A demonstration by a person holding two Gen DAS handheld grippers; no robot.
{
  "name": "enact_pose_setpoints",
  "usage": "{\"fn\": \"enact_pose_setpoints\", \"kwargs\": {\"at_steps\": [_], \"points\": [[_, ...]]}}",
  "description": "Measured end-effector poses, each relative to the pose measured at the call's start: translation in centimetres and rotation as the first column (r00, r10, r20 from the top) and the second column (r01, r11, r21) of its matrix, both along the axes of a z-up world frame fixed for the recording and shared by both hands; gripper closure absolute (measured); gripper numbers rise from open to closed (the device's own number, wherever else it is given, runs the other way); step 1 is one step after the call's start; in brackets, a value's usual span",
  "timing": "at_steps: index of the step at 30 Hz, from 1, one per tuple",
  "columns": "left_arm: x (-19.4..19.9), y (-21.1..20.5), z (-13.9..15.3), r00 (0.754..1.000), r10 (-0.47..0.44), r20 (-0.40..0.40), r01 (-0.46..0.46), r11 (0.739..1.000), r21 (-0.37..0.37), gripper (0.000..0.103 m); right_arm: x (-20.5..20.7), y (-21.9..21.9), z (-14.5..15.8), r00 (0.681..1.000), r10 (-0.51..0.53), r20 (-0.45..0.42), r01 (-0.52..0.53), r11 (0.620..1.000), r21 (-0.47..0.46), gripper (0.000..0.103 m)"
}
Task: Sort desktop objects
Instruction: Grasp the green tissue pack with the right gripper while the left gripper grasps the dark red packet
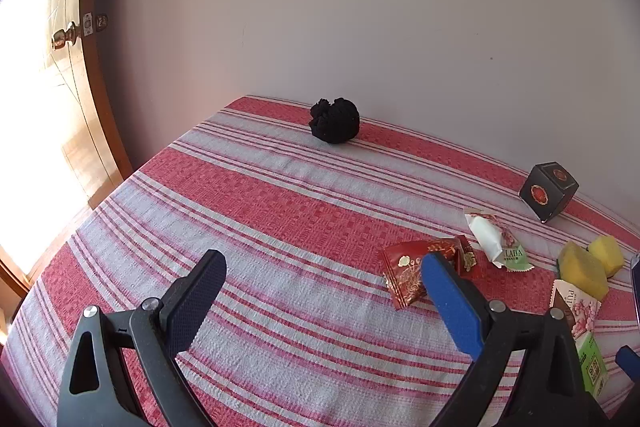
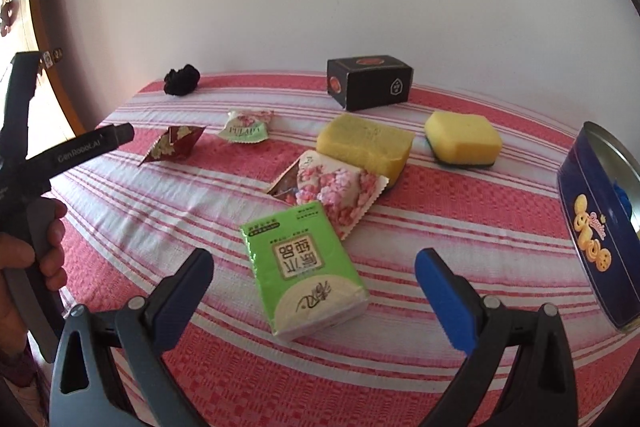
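Above the striped cloth [image 2: 400, 367], both grippers, left [image 1: 324, 267] and right [image 2: 314, 263], are held spread and empty, the right aimed at the tissue pack [image 2: 304, 267], probably for sorting into the tin [image 2: 592, 219].

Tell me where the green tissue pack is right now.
In the right wrist view the green tissue pack lies flat on the striped cloth, just ahead of the open right tool, its far end beside the floral snack packet.
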State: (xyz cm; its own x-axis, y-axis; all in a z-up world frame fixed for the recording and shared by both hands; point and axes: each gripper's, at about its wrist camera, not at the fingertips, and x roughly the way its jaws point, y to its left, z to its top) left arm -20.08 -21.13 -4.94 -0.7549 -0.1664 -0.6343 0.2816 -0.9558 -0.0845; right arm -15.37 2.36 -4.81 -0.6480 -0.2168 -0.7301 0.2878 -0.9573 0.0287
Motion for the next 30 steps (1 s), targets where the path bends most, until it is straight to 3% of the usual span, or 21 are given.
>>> {"fn": "enact_pose_setpoints", "kwargs": {"at_steps": [2,4,5,7,9,12,17,24,26,28,30], "points": [[-0.1,0.1,0.1,1.000,-0.006,-0.005,0.006,1.000,-0.013,0.003,-0.9,-0.6,-0.7,0.999,0.003,0.038,-0.003,1.000,0.020,0.002],[-0.1,0.4,0.1,1.000,-0.031,-0.002,0.031,0.999,-0.016,0.003,-1.7,-1.1,-1.4,0.996,0.010,0.083,-0.013,1.000,0.027,0.015],[-0.3,0.7,0.1,0.999,-0.052,0.002,0.052,0.998,-0.018,0.003,-2.0,-1.3,-1.6,0.995,0.006,0.096,-0.010,0.999,0.042,0.015],[-0.5,1.3,0.1,0.996,-0.083,0.012,0.084,0.996,-0.032,0.003,-1.9,-1.6,-1.4,0.997,0.003,0.074,-0.007,0.998,0.066,0.036],[-0.7,1.9,0.1,0.994,-0.107,0.023,0.108,0.993,-0.050,0.003,-1.9,-1.7,-1.3,0.997,0.025,0.070,-0.029,0.998,0.057,0.043],[-0.9,2.9,0.1,0.990,-0.139,0.029,0.141,0.987,-0.071,0.003,-1.8,-1.2,-1.2,0.996,0.046,0.071,-0.047,0.999,0.010,0.049],[-2.6,5.4,0.0,0.984,-0.169,0.055,0.176,0.969,-0.173,0.003,-1.9,1.0,-0.8,0.996,0.070,0.055,-0.057,0.974,-0.218,0.051],[-5.5,6.7,-1.5,0.965,-0.190,0.182,0.225,0.953,-0.201,0.005,-1.0,1.5,0.7,0.992,0.129,-0.009,-0.125,0.941,-0.313,0.053],[-5.9,6.5,-1.9,0.955,-0.215,0.206,0.250,0.954,-0.164,0.030,-0.5,1.5,1.2,0.984,0.174,-0.028,-0.172,0.916,-0.363,0.053],[-6.2,5.7,-2.2,0.949,-0.228,0.217,0.254,0.962,-0.104,0.040,0.3,1.5,1.7,0.979,0.192,-0.066,-0.202,0.906,-0.372,0.053],[-6.2,4.9,-2.3,0.950,-0.233,0.209,0.247,0.968,-0.041,0.044,0.9,1.4,2.2,0.976,0.184,-0.114,-0.213,0.913,-0.348,0.053]]}}
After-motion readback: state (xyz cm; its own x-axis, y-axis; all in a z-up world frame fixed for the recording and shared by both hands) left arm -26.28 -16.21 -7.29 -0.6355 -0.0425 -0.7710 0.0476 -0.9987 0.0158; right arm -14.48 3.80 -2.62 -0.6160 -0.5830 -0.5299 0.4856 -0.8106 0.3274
